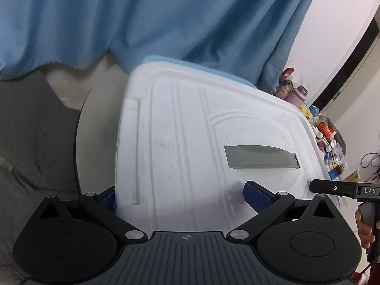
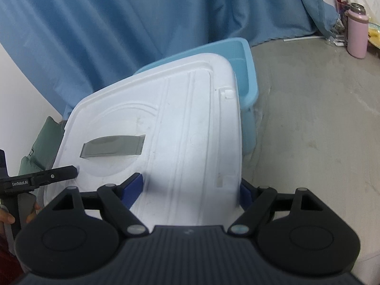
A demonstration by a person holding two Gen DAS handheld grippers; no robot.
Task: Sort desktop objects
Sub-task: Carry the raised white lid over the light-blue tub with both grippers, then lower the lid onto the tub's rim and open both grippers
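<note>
The white lid, askew on the blue bin, is straddled at opposite edges by the left gripper and right gripper, jaws spread, grip unconfirmed; both should be raised evenly, the lid kept level.

Between my jaws on both sides sits the lid, lying askew on the bin. A curtain hangs behind it; a bottle stands far right.
</note>
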